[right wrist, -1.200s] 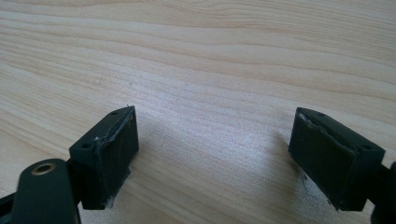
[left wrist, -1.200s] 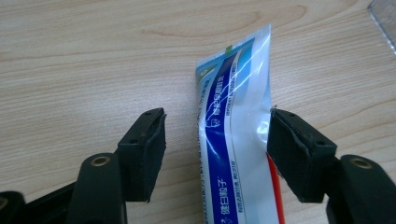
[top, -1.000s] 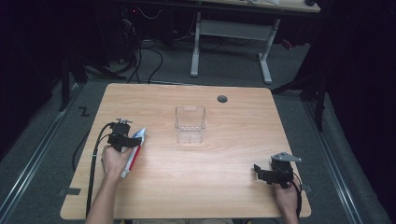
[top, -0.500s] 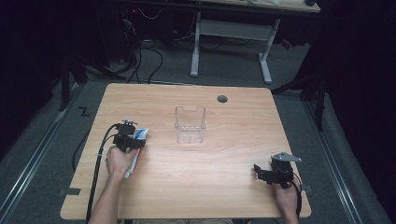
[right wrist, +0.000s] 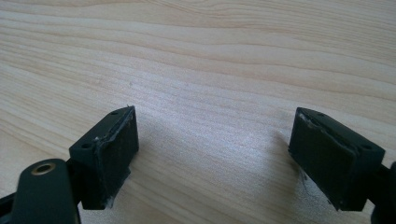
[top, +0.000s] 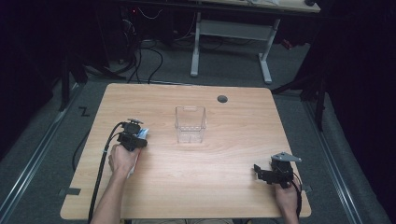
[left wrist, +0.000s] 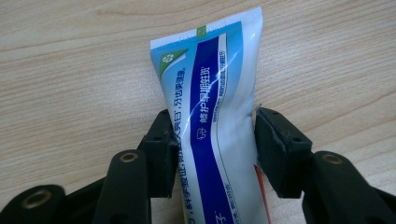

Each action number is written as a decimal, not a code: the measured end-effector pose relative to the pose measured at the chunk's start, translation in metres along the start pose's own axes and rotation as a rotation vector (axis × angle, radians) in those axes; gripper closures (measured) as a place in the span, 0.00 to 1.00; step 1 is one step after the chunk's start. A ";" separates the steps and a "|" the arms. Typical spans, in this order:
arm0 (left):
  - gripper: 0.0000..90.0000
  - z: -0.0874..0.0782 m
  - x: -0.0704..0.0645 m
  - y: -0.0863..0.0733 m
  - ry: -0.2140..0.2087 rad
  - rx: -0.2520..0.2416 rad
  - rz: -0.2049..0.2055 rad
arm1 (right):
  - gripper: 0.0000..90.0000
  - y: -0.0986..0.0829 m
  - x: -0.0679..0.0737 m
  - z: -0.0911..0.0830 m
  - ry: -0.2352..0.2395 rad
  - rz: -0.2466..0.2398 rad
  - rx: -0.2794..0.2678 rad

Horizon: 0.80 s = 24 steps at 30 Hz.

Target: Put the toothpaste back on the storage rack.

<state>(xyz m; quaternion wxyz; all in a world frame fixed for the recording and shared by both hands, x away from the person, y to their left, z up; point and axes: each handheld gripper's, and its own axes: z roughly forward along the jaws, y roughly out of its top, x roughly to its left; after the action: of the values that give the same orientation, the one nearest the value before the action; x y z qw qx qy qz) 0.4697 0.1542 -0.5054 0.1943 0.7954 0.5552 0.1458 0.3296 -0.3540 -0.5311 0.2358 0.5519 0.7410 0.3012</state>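
1. Since the earlier frames, the left gripper [top: 132, 138] has advanced up the bench toward the container, and the tube it works on now shows far less of its length in the high view.
2. Blue-and-white plastic toothpaste tube [left wrist: 212, 116]: it lies flat on the light wood-grain bench [top: 224, 186], crimped end pointing away from the camera, on the left half of the bench.
3. Left gripper jaws: they stand either side of the tube body, both pads against or just at its flanks. Judged clamped on the tube, or at the point of closing; the tube is not lifted.
4. Clear square plastic container [top: 190, 123]: upright and empty near bench centre, close to the right of the left gripper, apart from it.
5. Right gripper [right wrist: 212, 158]: jaws wide apart, holding nothing, low over bare wood at the near right corner, well apart from the tube.
6. Step in hand, as judged: securing the tube. The next move likely calls for a firm grip, a lift and carriage to the container; a soft tube may buckle or slip.
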 end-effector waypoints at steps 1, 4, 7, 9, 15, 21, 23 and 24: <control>0.58 0.000 0.000 0.000 0.000 0.000 0.000 | 0.17 0.000 0.000 0.000 0.000 0.000 0.000; 0.62 0.000 -0.001 0.002 -0.011 0.014 -0.001 | 0.17 0.000 0.000 0.000 -0.001 0.001 0.000; 0.67 0.000 -0.003 0.003 -0.017 0.023 0.003 | 0.17 0.000 0.000 0.000 -0.001 0.001 -0.001; 0.68 0.000 -0.002 0.004 -0.022 0.031 0.002 | 0.17 0.000 0.000 0.000 -0.001 0.001 0.000; 0.73 -0.002 -0.001 0.006 -0.037 0.036 -0.011 | 0.17 0.000 0.000 0.000 0.000 0.001 0.000; 0.79 -0.007 0.001 0.005 -0.059 0.028 -0.015 | 0.18 0.000 0.000 0.000 0.000 0.001 -0.001; 0.79 -0.009 0.001 0.005 -0.066 0.020 -0.017 | 0.17 0.000 0.000 0.000 0.000 0.001 -0.001; 0.79 -0.010 0.001 0.005 -0.066 0.013 -0.018 | 0.17 0.000 0.000 0.000 0.000 0.001 -0.001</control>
<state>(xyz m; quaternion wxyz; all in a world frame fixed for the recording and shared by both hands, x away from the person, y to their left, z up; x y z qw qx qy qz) 0.4695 0.1550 -0.4937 0.2089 0.7960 0.5566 0.1142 0.3297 -0.3540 -0.5311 0.2357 0.5521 0.7407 0.3016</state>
